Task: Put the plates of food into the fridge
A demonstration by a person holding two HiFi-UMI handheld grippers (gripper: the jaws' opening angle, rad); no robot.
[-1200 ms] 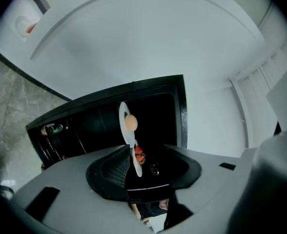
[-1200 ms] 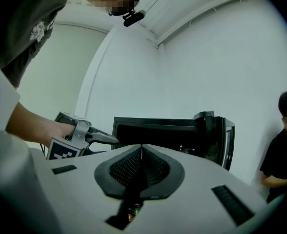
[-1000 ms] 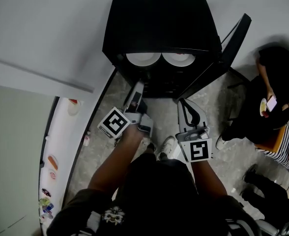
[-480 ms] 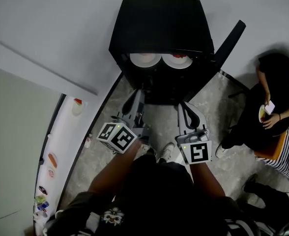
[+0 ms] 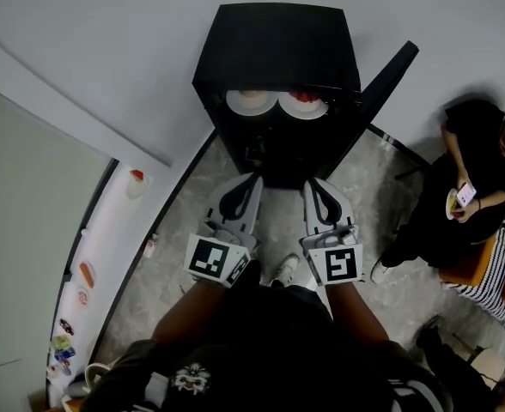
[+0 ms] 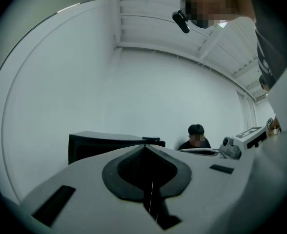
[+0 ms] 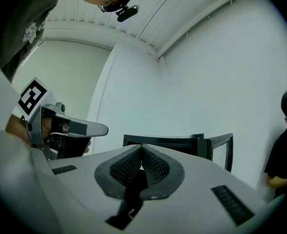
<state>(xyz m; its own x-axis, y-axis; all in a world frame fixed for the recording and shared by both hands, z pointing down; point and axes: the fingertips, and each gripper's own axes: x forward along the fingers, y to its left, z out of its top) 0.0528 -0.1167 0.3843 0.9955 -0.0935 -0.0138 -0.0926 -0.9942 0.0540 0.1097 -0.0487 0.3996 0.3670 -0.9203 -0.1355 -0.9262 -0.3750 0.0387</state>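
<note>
Finishing step: two plates of food [image 5: 252, 101] sit side by side inside the black fridge [image 5: 274, 50]; door [image 5: 381, 84] open.
Left gripper [image 5: 254, 180]: jaws just closed together, empty.
Right gripper [image 5: 311, 184]: jaws together, empty.
Next move: likely swinging the door shut.
Head view only: plates; gripper views show just fridge top.

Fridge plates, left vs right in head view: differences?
The left plate carries pale tan food; the right plate carries red food. The left plate sits farther from the open fridge door; the right plate sits nearer it. Both are white and lie side by side on one shelf.
</note>
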